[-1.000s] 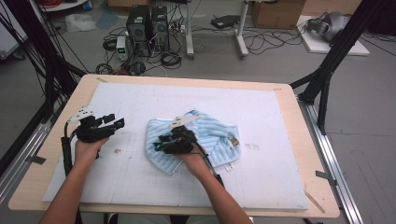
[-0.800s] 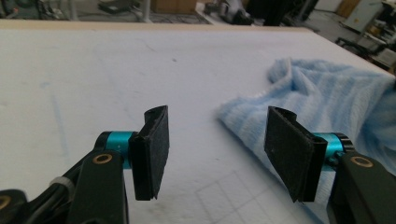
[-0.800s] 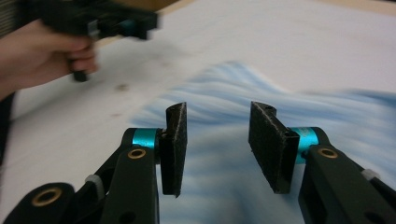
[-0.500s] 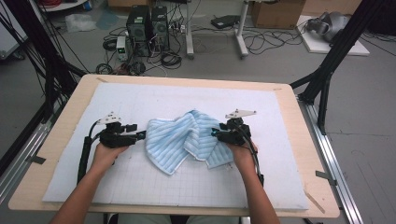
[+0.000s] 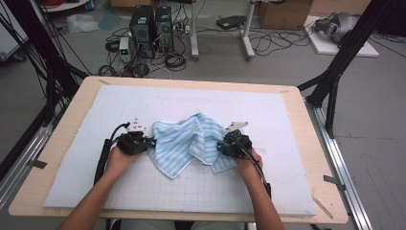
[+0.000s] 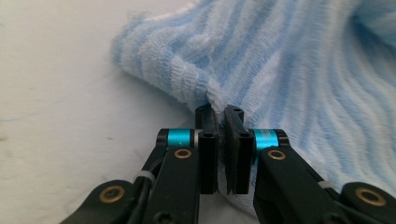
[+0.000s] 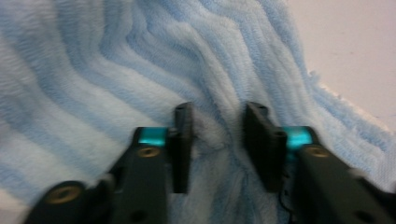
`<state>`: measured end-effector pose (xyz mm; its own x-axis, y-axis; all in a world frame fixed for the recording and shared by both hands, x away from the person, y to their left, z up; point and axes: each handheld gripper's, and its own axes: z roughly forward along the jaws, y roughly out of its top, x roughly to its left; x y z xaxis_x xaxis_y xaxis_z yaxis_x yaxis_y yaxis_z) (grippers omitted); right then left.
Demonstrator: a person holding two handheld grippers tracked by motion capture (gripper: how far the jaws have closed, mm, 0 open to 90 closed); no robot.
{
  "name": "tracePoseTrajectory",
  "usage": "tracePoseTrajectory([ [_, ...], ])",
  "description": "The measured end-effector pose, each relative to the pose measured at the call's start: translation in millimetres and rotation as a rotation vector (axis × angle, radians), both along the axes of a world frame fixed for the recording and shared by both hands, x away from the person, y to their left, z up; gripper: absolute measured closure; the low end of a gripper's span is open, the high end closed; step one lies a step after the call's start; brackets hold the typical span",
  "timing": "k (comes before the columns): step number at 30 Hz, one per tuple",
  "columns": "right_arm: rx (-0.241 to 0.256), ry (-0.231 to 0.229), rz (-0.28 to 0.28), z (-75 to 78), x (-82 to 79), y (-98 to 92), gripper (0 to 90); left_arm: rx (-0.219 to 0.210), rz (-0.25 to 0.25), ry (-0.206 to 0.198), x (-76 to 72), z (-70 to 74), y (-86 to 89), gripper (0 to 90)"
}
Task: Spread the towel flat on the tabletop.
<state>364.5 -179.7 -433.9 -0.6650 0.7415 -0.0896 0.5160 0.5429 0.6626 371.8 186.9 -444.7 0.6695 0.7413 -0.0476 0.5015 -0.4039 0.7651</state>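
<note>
At towel [image 5: 191, 142] edges, left gripper [image 6: 221, 122] pinching, right gripper [image 7: 215, 122] open

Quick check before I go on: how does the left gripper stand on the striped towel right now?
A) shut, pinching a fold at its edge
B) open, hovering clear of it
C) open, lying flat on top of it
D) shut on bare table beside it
A: in the left gripper view, the left gripper has its fingers pressed together with a thin fold of the towel edge caught between them.

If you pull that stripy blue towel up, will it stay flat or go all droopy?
Probably droopy: the striped towel already lies in soft folds. Its fluffy pile likely grips well, since the left gripper pinches just a thin edge. It looks light.
</note>
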Motion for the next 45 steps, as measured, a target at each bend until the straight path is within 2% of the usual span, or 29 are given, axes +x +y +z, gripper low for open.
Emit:
tracePoseTrajectory([
  [2,-0.025,0.010,0.031,2.4,-6.1,1.3,83.2,-0.009,0.032,-0.001,4.8,-0.7,4.3,85.1],
  [3,-0.025,0.010,0.031,2.4,-6.1,1.3,83.2,-0.016,0.050,0.006,7.4,-0.8,6.9,85.1],
  [5,0.009,0.055,0.064,4.3,-10.3,-1.6,83.7,-0.032,0.081,0.007,11.7,-0.2,13.4,85.2],
  [6,0.009,0.055,0.064,4.3,-10.3,-1.6,83.7,-0.050,0.093,0.022,13.3,-0.9,16.8,85.2],
  [8,0.022,0.091,0.115,6.1,-18.6,-1.2,83.9,-0.072,0.107,0.036,16.1,-2.6,22.4,85.2],
  [9,0.022,0.091,0.115,6.1,-18.6,-1.2,83.9,-0.080,0.116,0.036,17.0,-2.8,24.1,85.2],
  [10,0.029,0.106,0.133,6.7,-21.8,-1.1,84.0,-0.077,0.121,0.036,18.0,-2.5,26.0,85.2],
  [11,0.060,0.140,0.178,7.2,-28.3,-1.1,84.0,-0.077,0.126,0.039,19.6,-2.0,27.7,85.2],
  [13,0.080,0.175,0.216,7.9,-36.9,0.2,84.0,-0.072,0.136,0.037,23.8,0.1,30.7,85.2],
  [14,0.080,0.175,0.216,7.9,-36.9,0.2,84.0,-0.065,0.138,0.042,26.9,1.8,32.2,85.2],
  [16,0.109,0.195,0.299,7.9,-49.3,5.2,84.0,-0.060,0.145,0.047,33.7,5.9,35.7,85.1],
  [17,0.115,0.202,0.316,8.3,-53.4,6.9,88.5,-0.062,0.152,0.045,36.9,7.3,37.6,85.1],
  [18,0.140,0.219,0.348,8.7,-56.1,8.2,89.6,-0.065,0.157,0.045,39.6,8.2,39.6,85.1],
  [19,0.140,0.219,0.348,8.7,-56.1,8.2,89.6,-0.066,0.165,0.045,42.1,8.4,41.2,85.1],
  [20,0.155,0.243,0.376,8.5,-59.2,11.2,89.5,-0.074,0.174,0.044,43.7,7.9,42.1,85.1],
  [23,0.096,0.226,0.417,6.2,-64.8,23.0,84.7,-0.084,0.176,0.040,44.9,5.5,42.8,84.1],
  [24,0.131,0.209,0.412,9.4,-61.2,24.5,81.0,-0.096,0.179,0.037,44.5,5.4,41.9,76.1],
  [25,0.131,0.209,0.412,9.4,-61.2,24.5,81.0,-0.106,0.188,0.028,44.0,6.0,41.7,76.1],
  [27,0.165,0.179,0.398,15.7,-55.3,24.7,77.1,-0.132,0.213,0.000,42.3,8.0,41.3,61.9],
  [29,0.202,0.142,0.377,22.6,-48.7,26.3,70.0,-0.140,0.229,-0.024,39.9,9.8,41.7,51.8],
  [31,0.217,0.083,0.354,28.9,-40.2,29.1,57.3,-0.146,0.237,-0.042,36.8,9.7,43.4,45.3],
  [32,0.216,0.038,0.314,31.8,-33.0,30.9,51.2,-0.148,0.235,-0.043,36.0,9.1,44.5,44.4],
  [34,0.220,-0.002,0.245,34.5,-21.8,34.1,44.9,-0.164,0.235,-0.036,33.9,7.1,47.3,43.7],
  [35,0.205,-0.041,0.216,36.2,-7.1,40.8,42.8,-0.163,0.230,-0.022,33.5,6.8,48.5,41.2],
  [36,0.205,-0.041,0.216,36.2,-7.1,40.8,42.8,-0.167,0.230,-0.015,33.1,6.6,49.0,41.2],
  [39,0.137,-0.072,0.189,34.9,16.9,55.2,41.6,-0.173,0.222,-0.022,31.5,8.9,48.8,40.4],
  [42,0.095,-0.040,0.175,26.7,46.1,67.7,46.0,-0.177,0.215,-0.029,30.6,10.1,46.8,40.5],
  [43,0.062,-0.032,0.162,23.0,57.3,72.4,48.1,-0.179,0.214,-0.027,30.3,10.1,46.1,40.5],
  [45,0.037,-0.018,0.157,19.1,70.2,77.5,52.3,-0.172,0.207,-0.026,29.7,10.4,45.5,40.5],
])
